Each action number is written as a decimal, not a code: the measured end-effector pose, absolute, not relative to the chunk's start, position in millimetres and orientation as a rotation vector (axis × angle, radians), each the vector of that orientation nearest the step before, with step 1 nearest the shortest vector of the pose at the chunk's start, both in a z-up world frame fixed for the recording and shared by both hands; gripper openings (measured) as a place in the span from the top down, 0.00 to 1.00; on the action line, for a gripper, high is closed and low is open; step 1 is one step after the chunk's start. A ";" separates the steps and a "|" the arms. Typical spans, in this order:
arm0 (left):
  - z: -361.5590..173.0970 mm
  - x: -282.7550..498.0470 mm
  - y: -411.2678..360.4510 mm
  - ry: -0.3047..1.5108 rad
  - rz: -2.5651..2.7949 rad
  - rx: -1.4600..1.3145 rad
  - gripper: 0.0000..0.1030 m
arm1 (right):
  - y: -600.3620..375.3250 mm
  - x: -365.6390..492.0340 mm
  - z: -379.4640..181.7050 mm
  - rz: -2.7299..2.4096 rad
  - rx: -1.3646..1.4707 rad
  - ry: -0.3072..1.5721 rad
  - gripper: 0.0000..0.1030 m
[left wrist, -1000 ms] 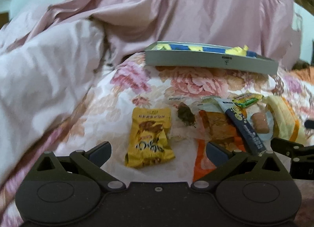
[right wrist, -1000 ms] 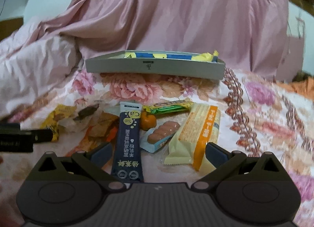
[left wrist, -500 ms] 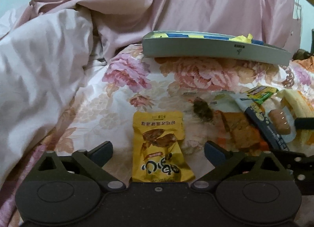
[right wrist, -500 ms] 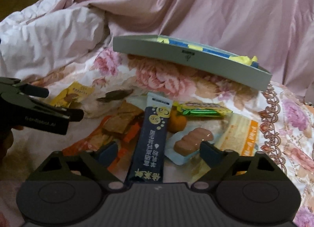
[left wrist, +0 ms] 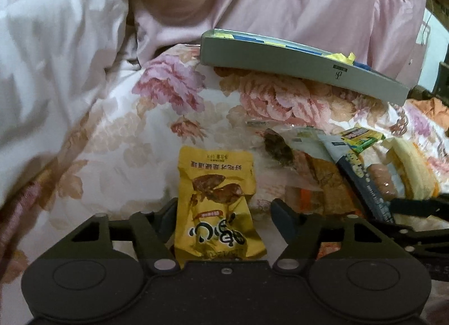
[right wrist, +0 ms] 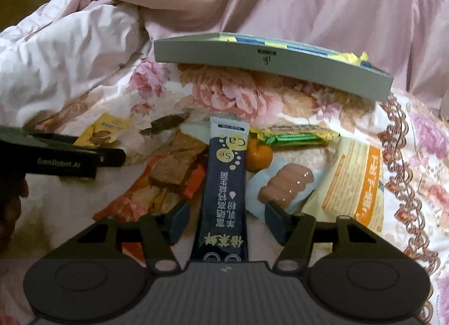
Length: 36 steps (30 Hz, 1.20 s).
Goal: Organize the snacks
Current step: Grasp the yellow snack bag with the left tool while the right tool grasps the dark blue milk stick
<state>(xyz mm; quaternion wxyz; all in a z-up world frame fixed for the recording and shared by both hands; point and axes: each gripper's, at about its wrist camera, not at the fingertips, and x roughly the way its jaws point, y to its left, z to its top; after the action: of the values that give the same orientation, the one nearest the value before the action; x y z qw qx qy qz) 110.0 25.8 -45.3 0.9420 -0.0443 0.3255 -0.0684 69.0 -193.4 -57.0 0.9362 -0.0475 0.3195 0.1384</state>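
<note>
**Snacks on the bed, a packet inside each claw**

Snacks lie in a loose heap on the flowered bed cover [left wrist: 134,139], in front of a shallow grey tray [right wrist: 252,58] that already holds blue and yellow wrappers. A yellow pouch [left wrist: 216,201] sits apart at the left of the heap. Next come a clear wrapper with a dark dried piece [left wrist: 277,148] and an orange packet of brown squares [right wrist: 168,173]. A dark blue stick sachet [right wrist: 224,184] partly overlaps that orange packet. Crowded against the sachet's right side are a small mandarin [right wrist: 259,155], a green and yellow bar [right wrist: 294,135], a pack of little sausages [right wrist: 286,184] and a cream and orange wafer pack [right wrist: 353,181].

A rumpled pink quilt [left wrist: 56,58] rises on the left and behind the tray, closing in that side. Bare bed cover lies between the heap and the tray, and more runs off to the right past the wafer pack.

My left claw [left wrist: 224,212] has just been closing and stands about half spread around the yellow pouch. Its left finger is at the pouch's edge and the right finger is clear of it. My right claw [right wrist: 227,218] has also been closing. It straddles the blue sachet with a gap on both sides, gripping nothing yet. The two claws sit close beside each other.
</note>
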 end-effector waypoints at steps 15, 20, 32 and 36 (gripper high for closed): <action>-42.2 96.1 10.5 0.683 -0.184 -0.075 0.43 | -197.5 77.2 -58.8 0.344 -0.020 0.702 0.57; -47.1 98.7 5.9 0.687 -0.197 -0.029 0.37 | -194.7 82.8 -59.5 0.356 -0.028 0.721 0.55; -38.6 93.8 8.7 0.728 -0.168 -0.062 0.54 | -196.6 76.0 -56.5 0.381 -0.015 0.712 0.66; -33.6 86.5 11.8 0.734 -0.175 -0.127 0.55 | -198.1 68.0 -54.9 0.406 -0.020 0.700 0.67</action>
<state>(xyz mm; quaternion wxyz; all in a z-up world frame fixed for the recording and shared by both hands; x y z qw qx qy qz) 86.5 11.8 -33.6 0.9276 -0.0620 0.3582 -0.0856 68.0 -198.1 -54.9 0.9192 -0.0095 0.3405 0.1976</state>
